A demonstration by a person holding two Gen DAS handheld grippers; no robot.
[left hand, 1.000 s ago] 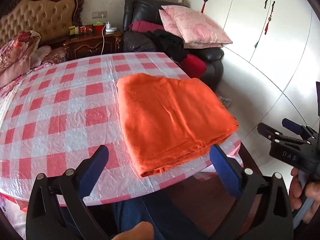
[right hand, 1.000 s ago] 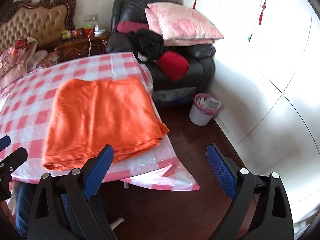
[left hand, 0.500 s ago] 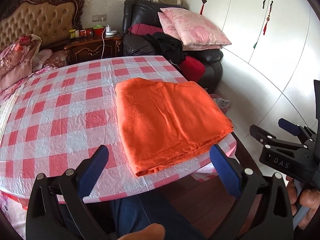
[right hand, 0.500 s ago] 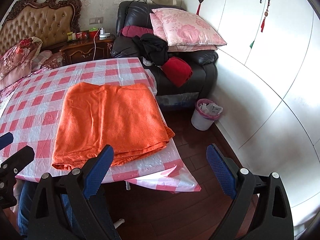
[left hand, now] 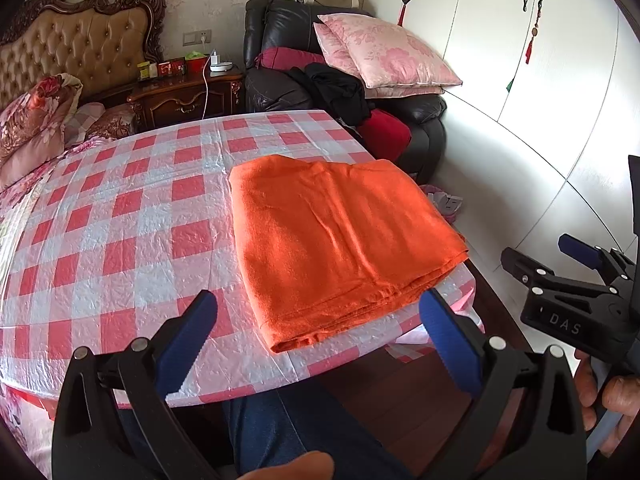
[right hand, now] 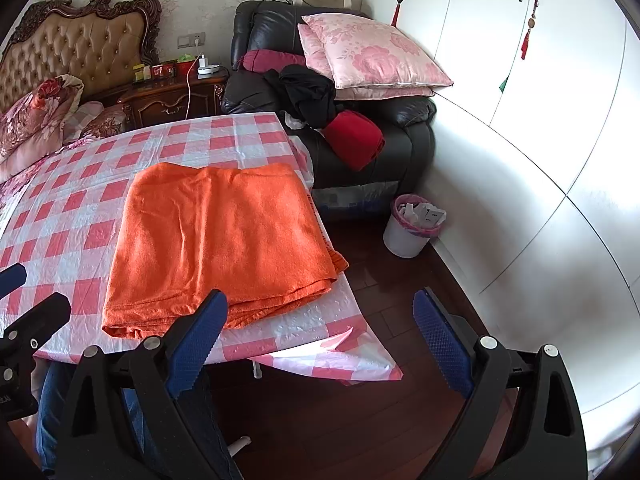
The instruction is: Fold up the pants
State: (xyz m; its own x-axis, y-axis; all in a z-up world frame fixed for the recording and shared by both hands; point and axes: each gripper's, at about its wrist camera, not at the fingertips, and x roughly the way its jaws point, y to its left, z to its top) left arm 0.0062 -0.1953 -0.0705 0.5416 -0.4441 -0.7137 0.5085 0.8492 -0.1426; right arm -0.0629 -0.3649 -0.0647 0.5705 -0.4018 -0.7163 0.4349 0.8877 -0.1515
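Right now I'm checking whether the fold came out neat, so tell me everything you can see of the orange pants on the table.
The orange pants lie folded into a flat, roughly rectangular stack of soft, fleecy-looking fabric with faint creases. Layered edges show along the near side, and one corner pokes past the stack at the right. They rest on the checked tablecloth near the table's right edge. Neither hand-held gripper touches them; both are open and held back.

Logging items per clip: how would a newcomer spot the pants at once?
Find the table with the red-and-white checked cloth, in front of the black armchair. The pants lie folded flat at its near right corner. They are the only thing on it, and bright orange.
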